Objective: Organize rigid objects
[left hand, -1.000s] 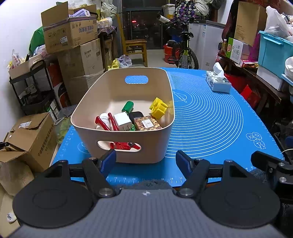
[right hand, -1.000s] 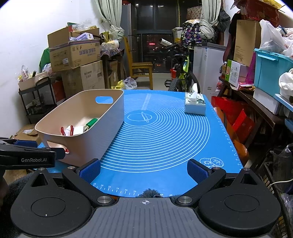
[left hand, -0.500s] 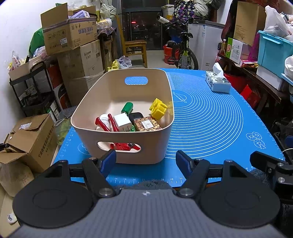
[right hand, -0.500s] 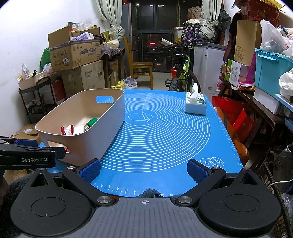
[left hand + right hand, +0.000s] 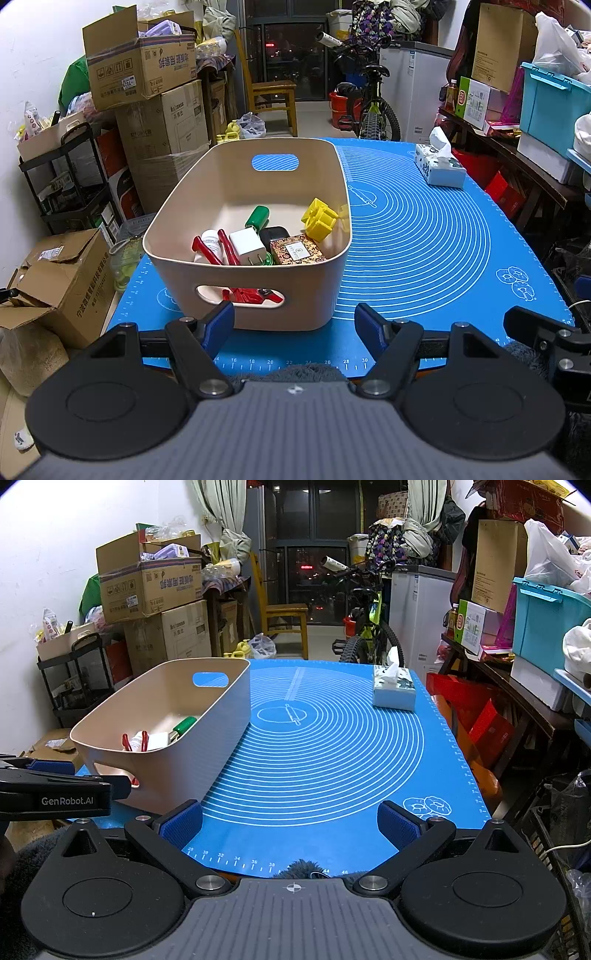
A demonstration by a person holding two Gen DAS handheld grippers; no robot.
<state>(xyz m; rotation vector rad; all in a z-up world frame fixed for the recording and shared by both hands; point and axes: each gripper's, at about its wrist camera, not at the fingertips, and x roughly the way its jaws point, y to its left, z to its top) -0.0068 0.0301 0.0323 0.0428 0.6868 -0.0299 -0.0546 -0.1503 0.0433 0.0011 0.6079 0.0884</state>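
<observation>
Black left hand-held gripper point(image 5: 294, 325), blue pads, 2 round discs, grey ribbed body, "GenRobot.AI" lettering

This was a cluttered storage room in a home. Stacked cardboard boxes point(image 5: 144, 70) rose at ten o'clock beside a black shelf rack point(image 5: 62, 177). A wooden chair point(image 5: 271, 99) stood at twelve o'clock before a dark glass door, a bicycle point(image 5: 371, 107) and a white freezer point(image 5: 415, 88) at one o'clock. A teal storage bin point(image 5: 550, 103) sat at two o'clock. The table wore a blue baking mat point(image 5: 424, 240).
</observation>
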